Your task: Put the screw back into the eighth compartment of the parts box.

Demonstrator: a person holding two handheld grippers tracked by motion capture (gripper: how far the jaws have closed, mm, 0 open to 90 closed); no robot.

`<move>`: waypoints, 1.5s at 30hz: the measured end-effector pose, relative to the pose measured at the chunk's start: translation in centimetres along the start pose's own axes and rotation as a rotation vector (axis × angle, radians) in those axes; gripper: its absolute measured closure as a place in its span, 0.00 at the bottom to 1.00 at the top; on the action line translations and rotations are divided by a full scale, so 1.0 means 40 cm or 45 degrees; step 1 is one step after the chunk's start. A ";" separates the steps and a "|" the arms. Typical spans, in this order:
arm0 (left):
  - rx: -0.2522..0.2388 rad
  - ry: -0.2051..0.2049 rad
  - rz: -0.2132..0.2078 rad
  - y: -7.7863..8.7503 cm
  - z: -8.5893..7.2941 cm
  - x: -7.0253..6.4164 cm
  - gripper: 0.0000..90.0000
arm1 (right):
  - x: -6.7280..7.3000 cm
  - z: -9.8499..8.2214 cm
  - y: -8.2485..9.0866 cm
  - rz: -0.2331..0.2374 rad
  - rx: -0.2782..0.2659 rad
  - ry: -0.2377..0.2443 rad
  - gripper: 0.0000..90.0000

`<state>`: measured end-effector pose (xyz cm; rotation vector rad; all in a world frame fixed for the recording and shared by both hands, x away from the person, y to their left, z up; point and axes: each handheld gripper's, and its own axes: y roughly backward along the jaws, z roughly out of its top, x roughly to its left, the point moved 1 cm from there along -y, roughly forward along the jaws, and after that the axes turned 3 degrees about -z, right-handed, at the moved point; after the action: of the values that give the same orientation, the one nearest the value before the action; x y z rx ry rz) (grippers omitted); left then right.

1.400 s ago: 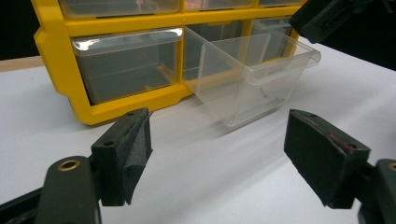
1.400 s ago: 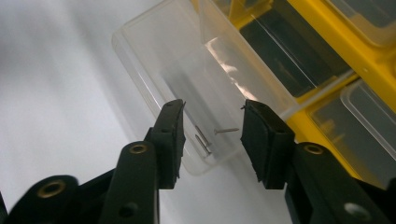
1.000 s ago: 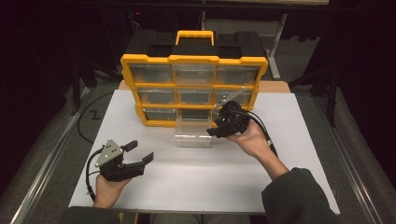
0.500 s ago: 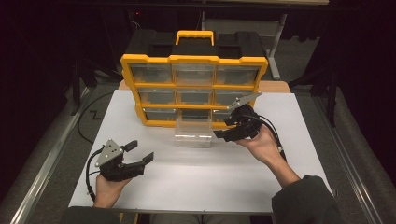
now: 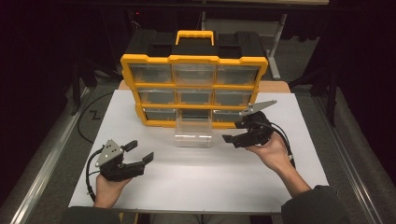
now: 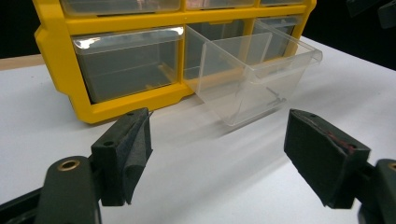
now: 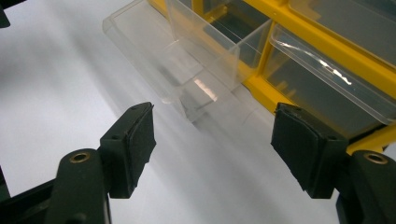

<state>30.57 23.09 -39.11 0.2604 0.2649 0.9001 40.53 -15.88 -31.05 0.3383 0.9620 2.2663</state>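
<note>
A clear drawer juts from the bottom row of the yellow organizer near the desk's far edge, just beside the right tongs, whose jaws have just been opening on nothing, while the left tongs gape empty near the front-left corner.

Open left claw faces clear drawer pulled from yellow cabinet.

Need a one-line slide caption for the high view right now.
Clear drawer pulled out of yellow organizer; open right tool beside it, open left tool resting apart.
</note>
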 end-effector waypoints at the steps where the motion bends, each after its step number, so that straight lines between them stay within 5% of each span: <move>1: 0.000 -0.001 0.000 0.000 0.000 0.000 0.26 | -0.002 -0.006 0.003 -0.004 -0.001 -0.003 0.35; 45: 0.002 0.007 0.003 -0.004 -0.001 -0.003 0.26 | -0.055 -0.230 0.090 -0.132 -0.182 -0.205 0.31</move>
<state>30.62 22.91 -39.17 0.2597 0.2705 0.9032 36.32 -24.25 -34.85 0.3923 0.7147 2.1626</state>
